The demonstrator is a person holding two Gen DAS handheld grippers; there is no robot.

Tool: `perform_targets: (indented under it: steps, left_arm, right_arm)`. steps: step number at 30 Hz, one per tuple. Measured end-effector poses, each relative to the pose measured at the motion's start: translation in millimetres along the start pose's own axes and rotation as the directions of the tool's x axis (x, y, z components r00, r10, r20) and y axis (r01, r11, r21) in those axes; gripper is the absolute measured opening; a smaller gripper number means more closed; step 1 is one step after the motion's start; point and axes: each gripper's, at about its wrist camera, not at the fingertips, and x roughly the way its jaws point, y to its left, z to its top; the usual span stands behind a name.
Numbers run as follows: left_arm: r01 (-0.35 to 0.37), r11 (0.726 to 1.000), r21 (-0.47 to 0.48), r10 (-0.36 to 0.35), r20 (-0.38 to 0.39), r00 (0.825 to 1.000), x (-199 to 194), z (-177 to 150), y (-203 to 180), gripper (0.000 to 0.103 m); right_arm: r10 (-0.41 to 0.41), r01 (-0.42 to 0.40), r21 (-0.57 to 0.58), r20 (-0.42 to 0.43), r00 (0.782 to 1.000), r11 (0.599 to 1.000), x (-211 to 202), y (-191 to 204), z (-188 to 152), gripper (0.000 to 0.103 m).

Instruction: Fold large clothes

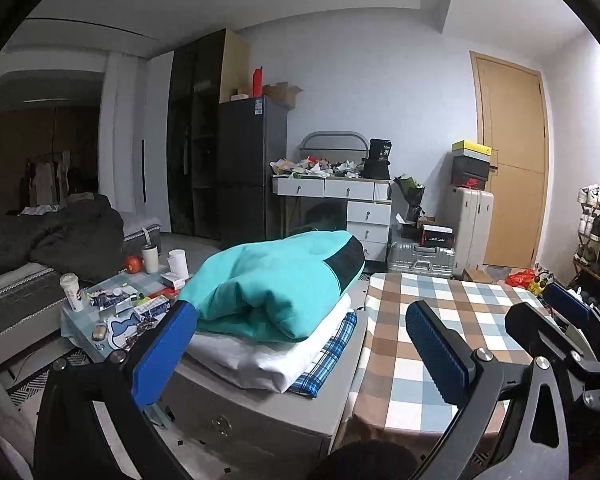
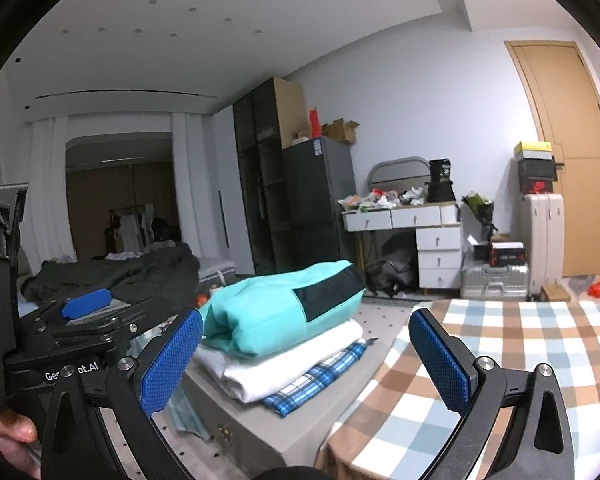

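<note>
Both units are spread apart and empty: the left hand-held gripper [image 1: 300, 344] and the right hand-held gripper [image 2: 306, 354] hover above the work area. A stack of folded garments sits on a grey storage chest [image 1: 260, 420]: a teal sweatshirt with a black panel [image 1: 276, 280] on top, a white folded garment [image 1: 268, 356] beneath it, a blue plaid cloth [image 1: 332, 360] at the bottom. The brown-and-blue checked tabletop [image 1: 440, 320] just beside the stack carries no garment. Judgement: one fold cycle is complete. Next move: fetch another unfolded garment and spread it flat on the tabletop.
</note>
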Motion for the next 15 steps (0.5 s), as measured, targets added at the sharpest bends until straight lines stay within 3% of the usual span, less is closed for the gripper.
perform_targets:
  steps: [15]
  left_arm:
    - [-0.032,0.999,0.004,0.032,0.008,0.999,-7.9,-5.1,-4.0,0.102]
  right_arm:
    - [-0.041,0.041,-0.004,0.030,0.999,0.999,-10.6,7.3,-4.2,0.103]
